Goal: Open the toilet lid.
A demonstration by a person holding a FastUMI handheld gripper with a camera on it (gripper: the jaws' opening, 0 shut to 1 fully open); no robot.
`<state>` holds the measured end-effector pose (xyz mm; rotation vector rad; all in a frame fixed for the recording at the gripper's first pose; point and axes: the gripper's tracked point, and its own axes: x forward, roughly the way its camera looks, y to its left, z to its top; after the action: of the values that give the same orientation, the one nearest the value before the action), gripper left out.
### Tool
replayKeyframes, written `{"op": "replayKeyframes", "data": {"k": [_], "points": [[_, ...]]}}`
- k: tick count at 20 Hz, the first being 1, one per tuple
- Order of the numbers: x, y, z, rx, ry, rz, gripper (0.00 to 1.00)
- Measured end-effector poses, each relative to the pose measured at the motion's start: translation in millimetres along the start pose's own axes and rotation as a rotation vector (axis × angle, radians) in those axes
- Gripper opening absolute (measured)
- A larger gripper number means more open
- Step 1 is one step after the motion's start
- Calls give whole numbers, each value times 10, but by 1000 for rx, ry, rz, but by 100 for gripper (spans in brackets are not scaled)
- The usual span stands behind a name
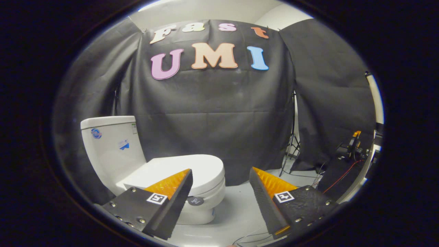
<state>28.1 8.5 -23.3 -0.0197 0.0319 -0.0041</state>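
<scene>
Fingers: you are holding the gripper [221, 171] with its fingers spread wide, gripping nothing.
Toilet lid [181, 169]: it is lying flat and closed just beyond your left finger, partly hidden by it.
Tank [111, 147]: it is standing upright behind the lid, against the black cloth wall [219, 113].
Floor [236, 212]: it is showing pale between your fingers.

The tongs [221, 175] stand wide apart, holding nothing. Beyond the left finger [175, 187] sits a white toilet [113, 147] (lid [178, 168] down flat) on the pale floor [240, 209].
</scene>
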Motion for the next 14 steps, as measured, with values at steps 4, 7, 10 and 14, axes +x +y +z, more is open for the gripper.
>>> {"op": "replayKeyframes", "data": {"k": [4,7,10,14], "points": [[142,75,-81,12,16,17,98],[297,155,-177,16,43,28,98],[464,265,-334,50,84,48,98],[664,416,-537,86,126,60,98]]}}
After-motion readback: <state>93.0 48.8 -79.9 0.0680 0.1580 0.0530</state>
